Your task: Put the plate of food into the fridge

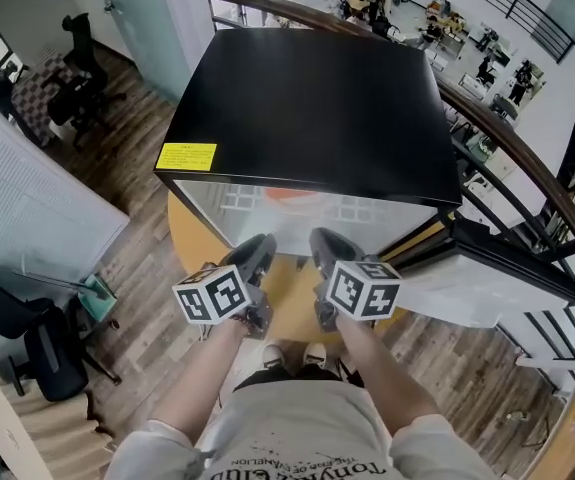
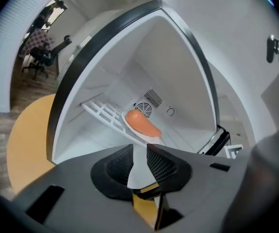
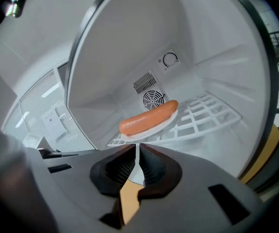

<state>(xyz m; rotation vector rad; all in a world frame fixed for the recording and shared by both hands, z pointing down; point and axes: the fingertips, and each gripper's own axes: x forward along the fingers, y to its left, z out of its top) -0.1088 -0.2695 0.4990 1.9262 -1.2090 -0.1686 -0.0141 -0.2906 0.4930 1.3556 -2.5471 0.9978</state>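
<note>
Both tongs are held empty before the open fridge [image 1: 307, 108]: left tongs [image 2: 140, 147] narrowly parted, right tongs [image 3: 138, 147] all but closed. Beyond them the plate [image 3: 151, 129] with its sausage [image 3: 149, 116] is seen resting on the wire shelf [image 3: 202, 115]. Placing seems done; the door [image 1: 487, 283] is probably to be pushed shut next.
</note>
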